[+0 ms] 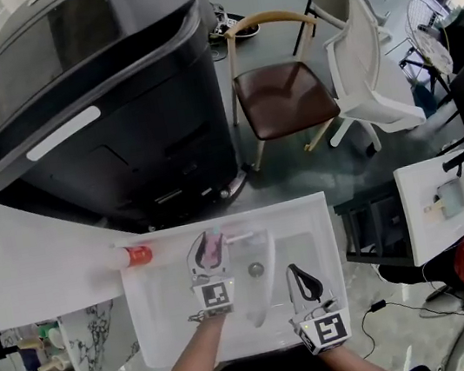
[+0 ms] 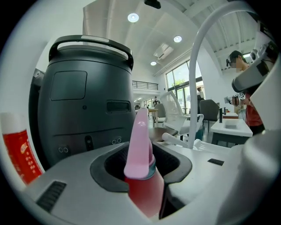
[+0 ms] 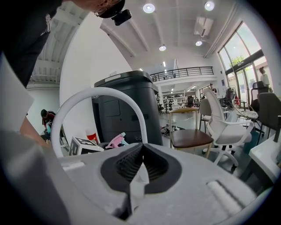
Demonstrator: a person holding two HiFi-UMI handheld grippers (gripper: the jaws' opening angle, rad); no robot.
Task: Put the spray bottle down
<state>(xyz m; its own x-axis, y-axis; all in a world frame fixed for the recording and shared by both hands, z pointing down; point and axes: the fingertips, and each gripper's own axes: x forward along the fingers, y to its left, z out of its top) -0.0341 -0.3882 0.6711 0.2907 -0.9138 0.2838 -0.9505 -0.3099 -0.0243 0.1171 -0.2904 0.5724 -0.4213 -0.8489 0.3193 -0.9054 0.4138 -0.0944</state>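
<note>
Spray bottle point(image 2: 144, 189) in left gripper point(image 1: 209, 247); red bottle's point(image 2: 17, 154) print illegible.

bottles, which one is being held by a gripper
The pink spray bottle, clamped in the left gripper; the red-and-white bottle sits untouched on the counter.

Spray bottle over the sink

We see the spray bottle point(image 2: 140, 132), with its pink trigger head, teal collar and reddish translucent body, standing roughly upright, gripped just below the collar by the left gripper point(image 2: 147, 165). It is over the back left part of the white sink point(image 1: 307, 212); we cannot tell whether it touches it.
</note>
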